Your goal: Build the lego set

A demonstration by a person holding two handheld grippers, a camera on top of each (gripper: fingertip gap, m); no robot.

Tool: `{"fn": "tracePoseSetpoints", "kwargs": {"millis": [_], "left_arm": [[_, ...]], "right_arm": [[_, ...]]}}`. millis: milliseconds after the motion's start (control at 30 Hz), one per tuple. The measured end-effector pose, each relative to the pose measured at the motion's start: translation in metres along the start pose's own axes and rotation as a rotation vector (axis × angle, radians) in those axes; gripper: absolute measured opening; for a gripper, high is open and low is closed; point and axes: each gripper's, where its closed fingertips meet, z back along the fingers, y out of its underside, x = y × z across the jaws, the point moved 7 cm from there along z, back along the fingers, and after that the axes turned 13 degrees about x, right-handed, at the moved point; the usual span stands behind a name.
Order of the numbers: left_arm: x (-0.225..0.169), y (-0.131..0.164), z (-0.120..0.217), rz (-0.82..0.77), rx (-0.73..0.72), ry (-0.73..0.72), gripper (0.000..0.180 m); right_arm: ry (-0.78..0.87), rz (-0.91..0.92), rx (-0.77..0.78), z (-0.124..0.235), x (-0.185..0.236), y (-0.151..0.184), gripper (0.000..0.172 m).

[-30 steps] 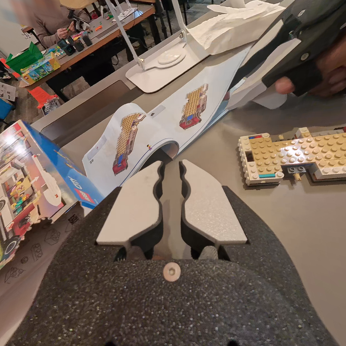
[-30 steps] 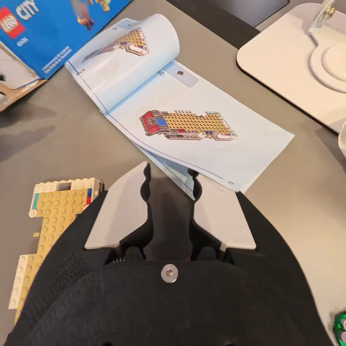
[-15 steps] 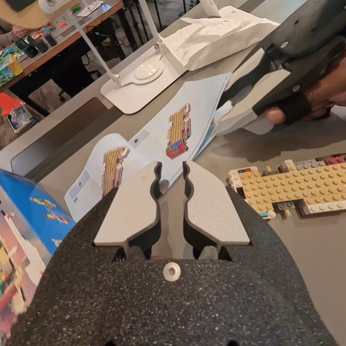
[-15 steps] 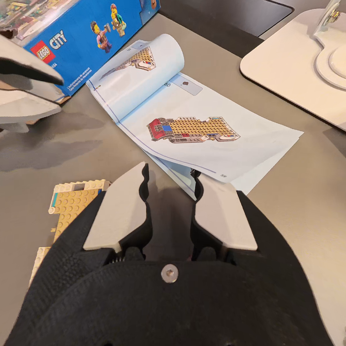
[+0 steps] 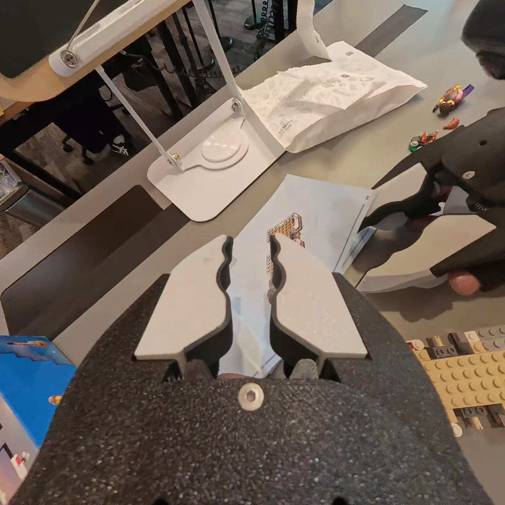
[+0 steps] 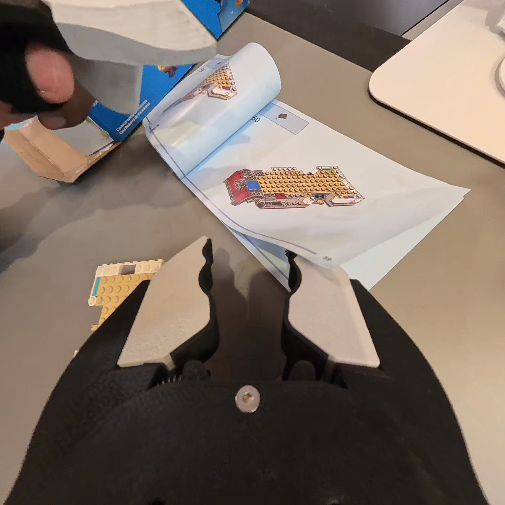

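An open light-blue instruction booklet [image 5: 322,213] lies on the grey table [image 5: 410,295]. My left gripper [image 5: 251,240] hovers over its left part, open, with nothing between the pads. In the right wrist view the booklet [image 6: 328,224] has its left pages curled over. My right gripper [image 6: 249,248] is open at the booklet's near corner. Its right fingertip [image 6: 293,262] sits under the lifted corner of the top page, and the pads do not press on it. A tan and white brick build [image 6: 117,287] lies to the left of that gripper; it also shows in the left wrist view [image 5: 464,377].
A blue toy box [image 5: 27,382] stands at the left, a white lamp base [image 5: 207,185] behind the booklet, and a white paper bag [image 5: 328,98] farther back. Small loose pieces [image 5: 423,139] lie at the far right. A finger of the left gripper [image 6: 136,35] shows at the upper left of the right wrist view. My hands' fingertips stand some 11 cm from each other.
Both grippers' jaws have widened. My left gripper has moved forward over the booklet. My right gripper stays at the page corner, with the page edge still resting on its right finger.
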Motion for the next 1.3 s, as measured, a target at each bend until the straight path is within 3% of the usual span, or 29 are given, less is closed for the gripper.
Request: {"fn": "tracePoseSetpoints", "kwargs": {"millis": [433,1300], "left_arm": [[0.011,0.008,0.012,0.020,0.014,-0.031,0.027],[0.078,0.020,0.088,0.187,-0.106,-0.167,0.027]], "right_arm": [[0.004,0.009,0.006,-0.001,0.001,0.000,0.053],[0.017,0.031,0.039,-0.005,0.003,0.001,0.050]]}}
